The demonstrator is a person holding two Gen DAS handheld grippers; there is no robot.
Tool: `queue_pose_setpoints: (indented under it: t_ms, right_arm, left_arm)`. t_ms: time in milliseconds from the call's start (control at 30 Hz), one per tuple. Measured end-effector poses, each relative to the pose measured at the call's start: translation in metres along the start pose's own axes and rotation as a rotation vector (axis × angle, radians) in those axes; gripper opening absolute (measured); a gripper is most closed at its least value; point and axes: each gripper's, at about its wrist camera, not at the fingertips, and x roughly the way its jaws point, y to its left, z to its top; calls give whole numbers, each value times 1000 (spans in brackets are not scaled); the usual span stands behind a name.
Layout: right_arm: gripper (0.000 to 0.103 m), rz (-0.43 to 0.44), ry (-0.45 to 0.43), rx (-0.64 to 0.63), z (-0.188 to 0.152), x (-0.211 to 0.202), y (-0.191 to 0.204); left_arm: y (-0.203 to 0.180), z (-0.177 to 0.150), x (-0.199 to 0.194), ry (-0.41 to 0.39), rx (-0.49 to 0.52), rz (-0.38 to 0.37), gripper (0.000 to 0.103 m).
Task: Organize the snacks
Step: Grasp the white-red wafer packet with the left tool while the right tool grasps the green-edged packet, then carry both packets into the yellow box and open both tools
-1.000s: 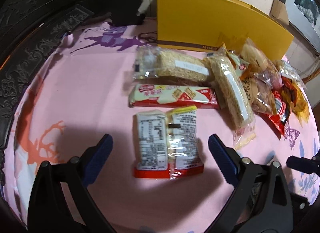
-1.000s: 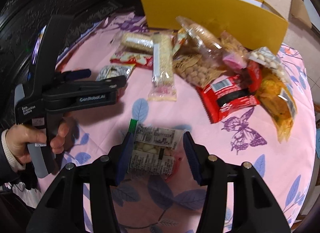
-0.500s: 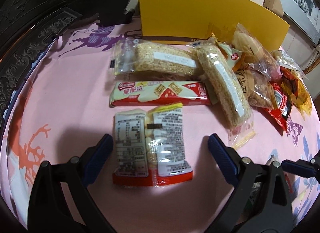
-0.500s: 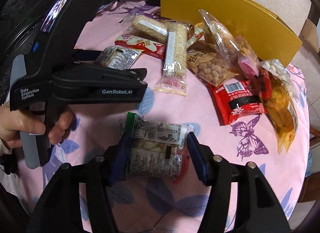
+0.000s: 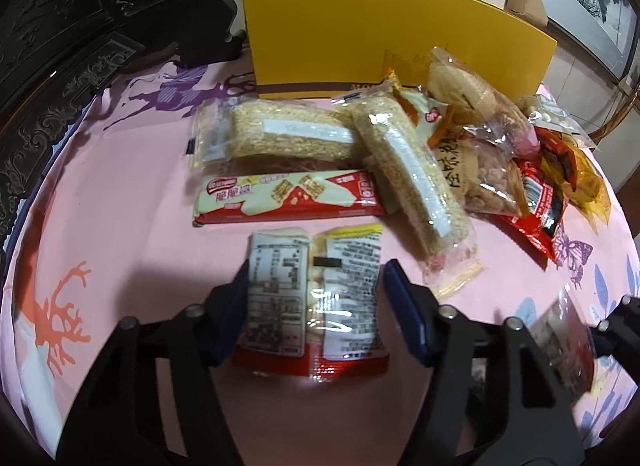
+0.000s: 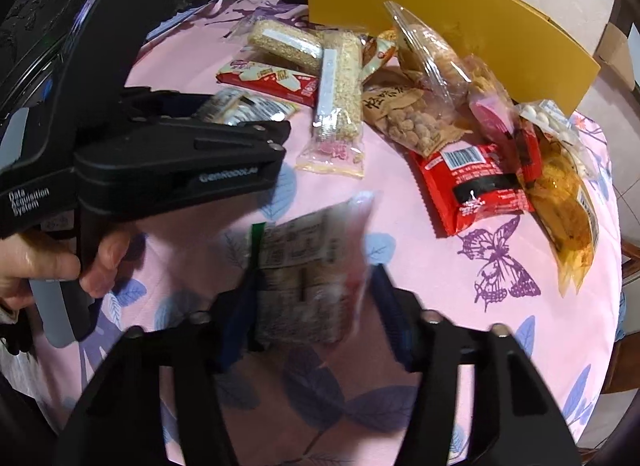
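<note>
A white snack packet with a red bottom edge (image 5: 348,306) lies face down on the pink tablecloth (image 5: 120,205). My left gripper (image 5: 316,286) straddles it, its jaws closing, and both blue pads touch the packet's side edges. In the right wrist view this gripper (image 6: 282,139) is seen from the side, with the packet (image 6: 248,105) under it. My right gripper (image 6: 314,278) is closing on a clear packet with a printed label (image 6: 304,266), which is tilted and blurred between the pads. That packet (image 5: 560,338) also shows at the lower right of the left wrist view.
A yellow box (image 5: 380,25) stands at the back. Before it lie two rice bars (image 5: 288,133), a red wafer bar (image 5: 288,197) and a heap of bags (image 5: 492,169), with a red bag (image 6: 476,181) and a yellow bag (image 6: 568,205). Dark carved furniture (image 5: 48,45) lines the left. A person's hand (image 6: 52,262) holds the left gripper.
The left jaws came in from wide apart to the packet's edges as the gripper moved closer. The right jaws widened, then narrowed again; the clear packet now sits tilted and blurred.
</note>
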Motion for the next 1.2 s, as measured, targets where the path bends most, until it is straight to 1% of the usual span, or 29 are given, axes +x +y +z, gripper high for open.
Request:
queue_pose_setpoints:
  t_ms: [33,167,300,433,567,733,767,800,1033,1100,1200]
  right_arm:
    - [42,3,-1,-2,2,1,0]
    - [41,10,-3,3,3,2,0]
    - [38,17,-11,21,3,-3,-5]
    - [35,18,-24,33,2,-10,-12]
    - [34,17,-42,45,4,-19,-16]
    - [31,15,-76,61,9,-33,-24]
    - [25,13,-82,63,10,-36,-25]
    - [21,12,-91,67,12,-40,-28]
    - [20,-2,-169,104,28,-68,-54]
    - [20,3,-189,120,37,-76,-63]
    - [20,13,-244,139,60,-92,-77]
  left_arm:
    - [0,0,0,0,0,0,62]
    - [0,0,-1,3,-8,-1,60]
    - [2,0,-3,11,-34,-4,54]
    - [6,3,-4,20,-60,-7,51]
    - [6,7,-9,11,-62,1,48]
    - [6,15,-23,-20,-67,11,46]
    - [6,18,-28,-29,-66,13,46]
    - [6,21,-33,-39,-68,14,46]
    - [14,56,-70,-134,-103,9,45]
    - [16,68,-77,-154,-108,4,45]
    - [16,97,-87,-196,-94,-5,44]
